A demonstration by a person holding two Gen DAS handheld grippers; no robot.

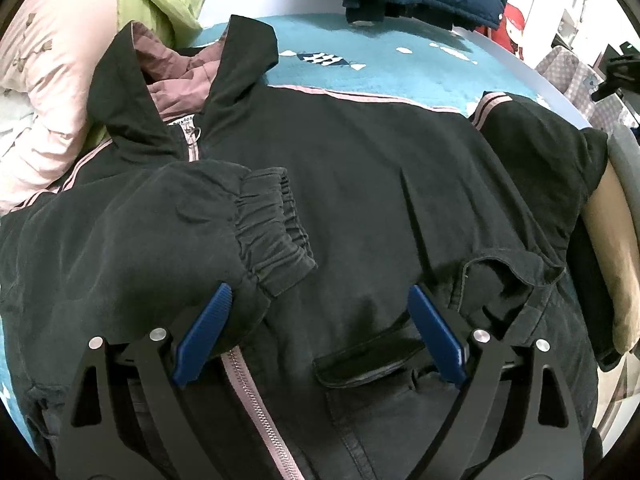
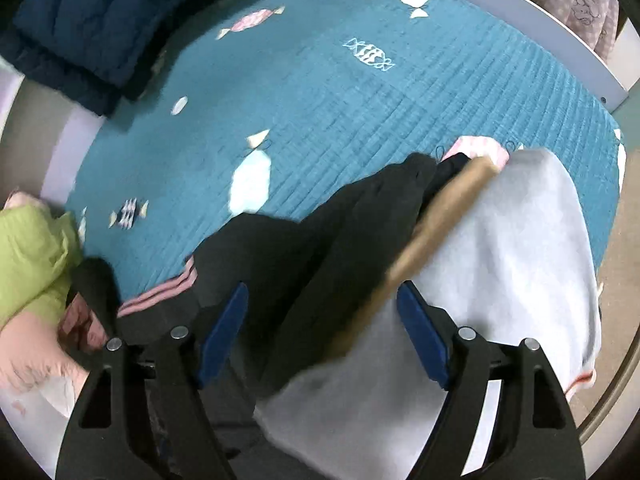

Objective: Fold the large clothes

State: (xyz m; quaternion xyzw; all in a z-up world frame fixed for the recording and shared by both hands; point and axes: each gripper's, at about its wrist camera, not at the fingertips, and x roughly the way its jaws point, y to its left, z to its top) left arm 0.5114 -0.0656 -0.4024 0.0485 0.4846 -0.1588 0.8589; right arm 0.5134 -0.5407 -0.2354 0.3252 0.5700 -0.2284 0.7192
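Left wrist view looks down on a black jacket (image 1: 380, 184) spread front-up on a teal quilted bed cover (image 1: 360, 76) – hood (image 1: 168, 80) at the upper left, pink zipper (image 1: 256, 408) running down toward the camera, so its long axis goes roughly from the far left to the near edge. One sleeve is folded across the chest, its elastic cuff (image 1: 276, 228) pointing right. The left gripper (image 1: 320, 300) has its blue fingers (image 1: 204, 336) wide apart, nothing pinched, the left one just touching the sleeve fabric. Right wrist view is blurry – the right gripper (image 2: 322, 298), fingers also spread and empty, hangs over the jacket's edge beside a pale grey garment (image 2: 500, 264). A navy puffer coat (image 2: 100, 20) lies well apart in the far corner.
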